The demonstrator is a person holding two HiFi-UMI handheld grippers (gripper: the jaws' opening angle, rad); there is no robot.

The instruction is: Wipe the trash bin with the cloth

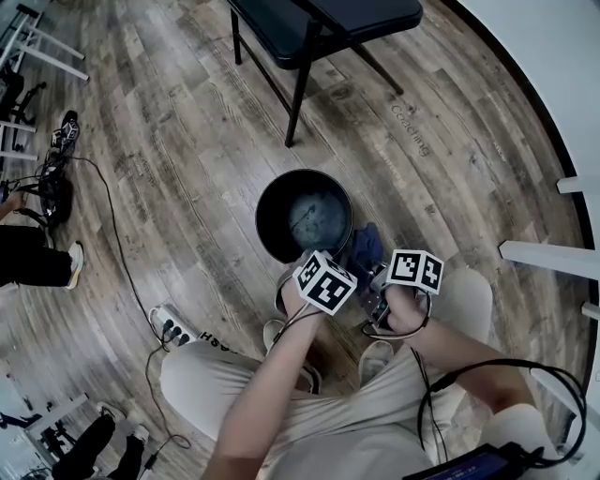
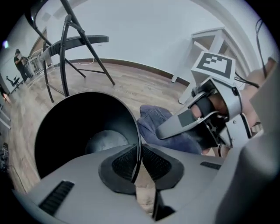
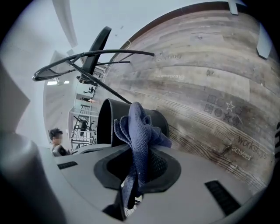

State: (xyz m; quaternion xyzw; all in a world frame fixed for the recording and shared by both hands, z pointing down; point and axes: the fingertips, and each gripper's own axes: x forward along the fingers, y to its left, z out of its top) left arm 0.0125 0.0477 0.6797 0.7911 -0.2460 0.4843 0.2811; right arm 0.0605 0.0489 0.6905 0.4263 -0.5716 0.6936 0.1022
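A black round trash bin (image 1: 302, 214) stands on the wood floor in front of the seated person, tipped toward them. My left gripper (image 2: 139, 162) is shut on the bin's thin rim (image 2: 139, 144), the wall pinched between both pads. My right gripper (image 3: 139, 168) is shut on a blue cloth (image 3: 139, 131), which bunches up above the jaws beside the bin (image 3: 107, 122). In the head view the cloth (image 1: 366, 246) sits at the bin's right side, just ahead of the right gripper (image 1: 375, 300). From the left gripper view the cloth (image 2: 159, 122) hangs under the right gripper, outside the bin.
A dark folding chair (image 1: 319, 28) stands beyond the bin. A power strip (image 1: 169, 328) and cable lie on the floor at the left. White furniture legs (image 1: 548, 258) are at the right. The person's knees and shoes (image 1: 375, 361) are close below the bin.
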